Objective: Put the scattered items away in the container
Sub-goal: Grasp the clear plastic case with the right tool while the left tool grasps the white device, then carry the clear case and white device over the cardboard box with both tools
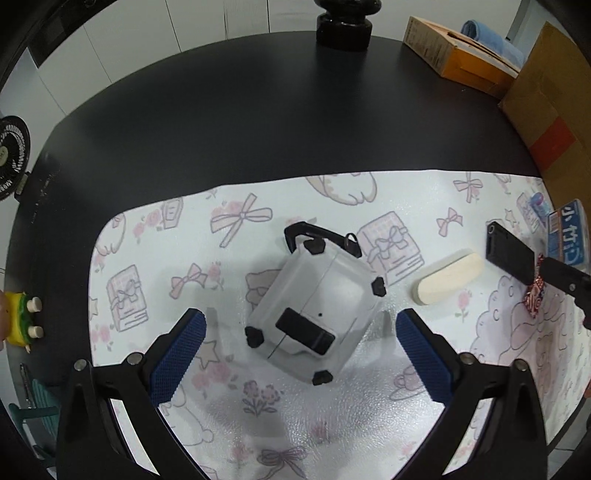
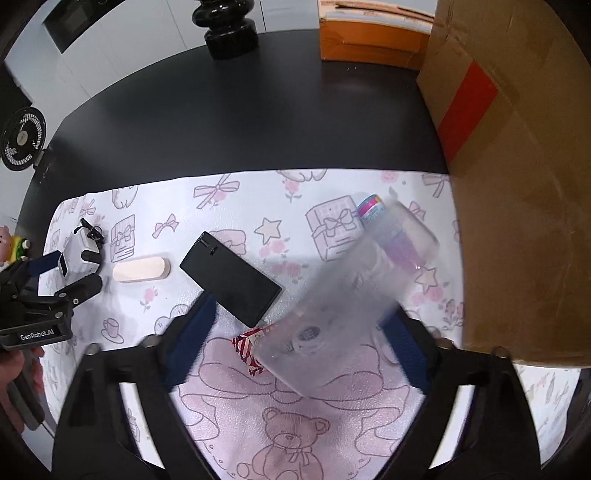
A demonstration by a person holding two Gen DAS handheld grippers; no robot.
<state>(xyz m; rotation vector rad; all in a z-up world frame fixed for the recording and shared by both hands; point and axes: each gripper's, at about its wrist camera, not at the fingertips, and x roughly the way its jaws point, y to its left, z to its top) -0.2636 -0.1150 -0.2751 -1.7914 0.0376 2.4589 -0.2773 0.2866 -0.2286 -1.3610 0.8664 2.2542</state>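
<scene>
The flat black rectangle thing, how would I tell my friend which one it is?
Start at the white mat with pink bows and books on the round black table. Near its middle, right of the cream oval block, lies the flat black rectangular slab. It is the only dark, sharp-cornered thing there; its neighbours are pale or colourful.

a round black counter point(image 1: 229, 122) fills most of both views, its near half covered by a pale mat point(image 1: 332, 417) printed with pink bows, books, stars and a teddy bear. behind the counter runs a white panelled wall point(image 1: 155, 29). a glossy black turned base point(image 2: 227, 31) stands at the counter's far edge. a small black fan point(image 2: 22, 138) sits off the left rim. a dark rectangular panel point(image 2: 79, 20) is set into the wall at upper left. light is even and soft, with a faint sheen on the mat.
</scene>
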